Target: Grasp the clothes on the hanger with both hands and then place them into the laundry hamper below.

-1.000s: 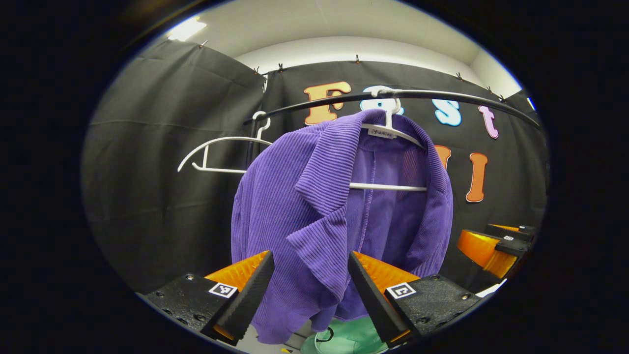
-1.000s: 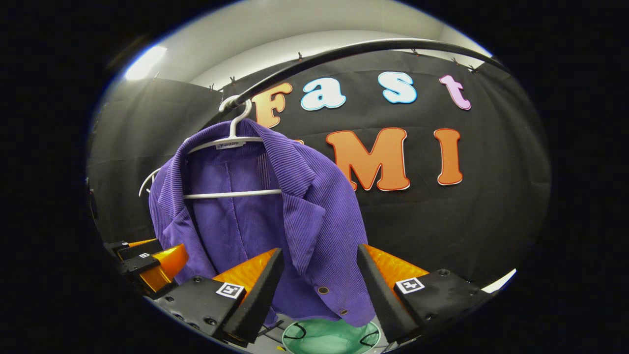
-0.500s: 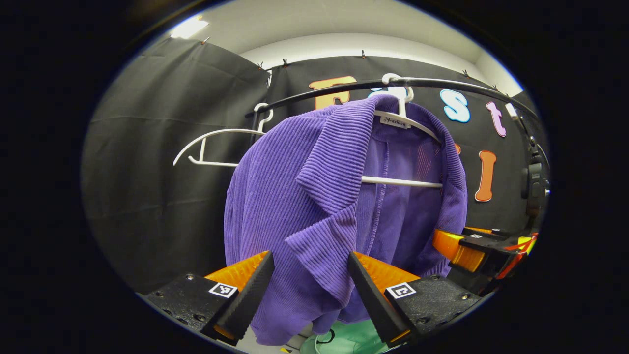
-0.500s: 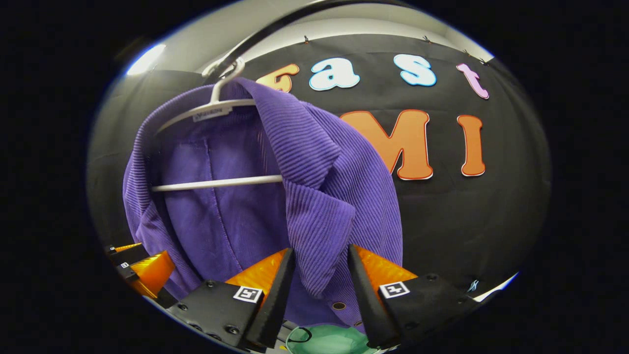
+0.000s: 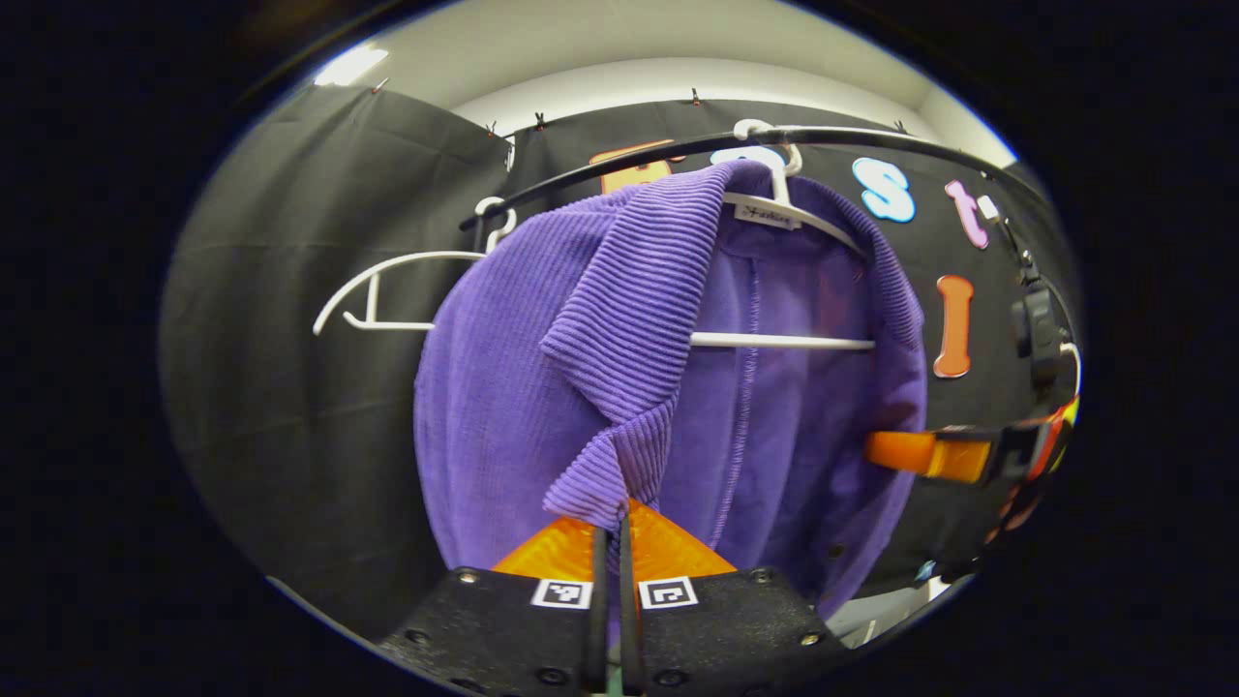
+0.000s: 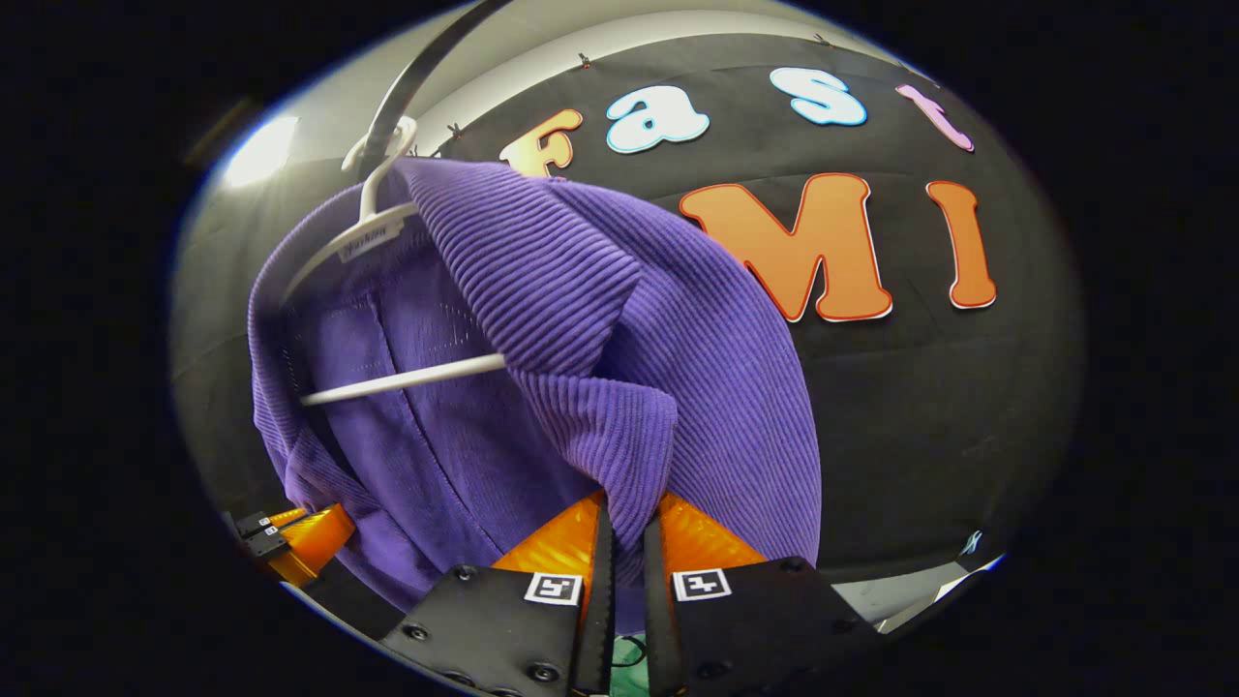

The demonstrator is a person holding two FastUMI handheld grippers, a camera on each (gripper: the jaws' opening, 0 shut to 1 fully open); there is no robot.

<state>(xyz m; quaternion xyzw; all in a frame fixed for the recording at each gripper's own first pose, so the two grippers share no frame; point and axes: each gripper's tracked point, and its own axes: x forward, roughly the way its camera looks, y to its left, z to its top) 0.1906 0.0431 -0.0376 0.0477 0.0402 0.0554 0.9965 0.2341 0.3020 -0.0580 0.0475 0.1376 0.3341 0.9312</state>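
A purple ribbed jacket hangs open on a white hanger from a black rail. In the left gripper view my left gripper is shut on the jacket's front edge just below the lapel tip. In the right gripper view the same jacket hangs on its hanger, and my right gripper is shut on the other lapel's lower fold. The right gripper also shows at the jacket's right edge in the left gripper view. The left gripper shows low on the left in the right gripper view.
A second white hanger hangs bare on the rail, left of the jacket. A sliver of green hamper peeks out under the right gripper's fingers. Black cloth walls stand close behind.
Both grippers moved in toward the jacket and shut on it, one on each front edge. The jacket now bulges closer in both views.
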